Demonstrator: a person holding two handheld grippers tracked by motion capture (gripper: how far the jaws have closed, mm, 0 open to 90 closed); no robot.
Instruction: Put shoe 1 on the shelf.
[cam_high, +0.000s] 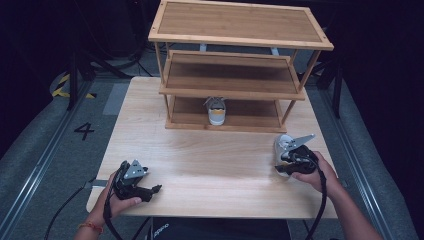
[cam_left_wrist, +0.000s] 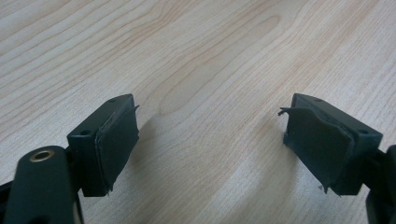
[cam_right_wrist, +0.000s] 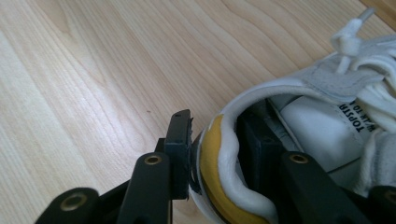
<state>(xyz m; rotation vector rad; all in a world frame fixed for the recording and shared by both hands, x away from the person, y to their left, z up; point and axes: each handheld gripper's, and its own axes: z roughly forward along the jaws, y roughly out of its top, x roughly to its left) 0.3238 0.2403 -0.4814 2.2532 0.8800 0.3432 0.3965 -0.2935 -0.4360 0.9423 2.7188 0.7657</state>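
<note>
A white sneaker (cam_right_wrist: 322, 112) with a yellow heel patch lies on the wooden table (cam_high: 210, 165) at the right, in front of the shelf. My right gripper (cam_right_wrist: 212, 154) is shut on its heel collar, one jaw outside the heel and one inside the shoe; from above, the right gripper (cam_high: 290, 157) covers most of that sneaker (cam_high: 283, 143). A matching sneaker (cam_high: 216, 111) stands heel-out on the bottom tier of the bamboo shelf (cam_high: 235, 90). My left gripper (cam_high: 150, 190) rests near the table's front left edge; its jaws stand wide apart over bare wood, so the left gripper (cam_left_wrist: 210, 140) is open.
The three-tier shelf takes up the back half of the table; its top (cam_high: 240, 22) and middle tiers carry nothing. Bare wood lies between my two hands. Dark floor with a rail and a painted "4" (cam_high: 84, 131) lies left of the table.
</note>
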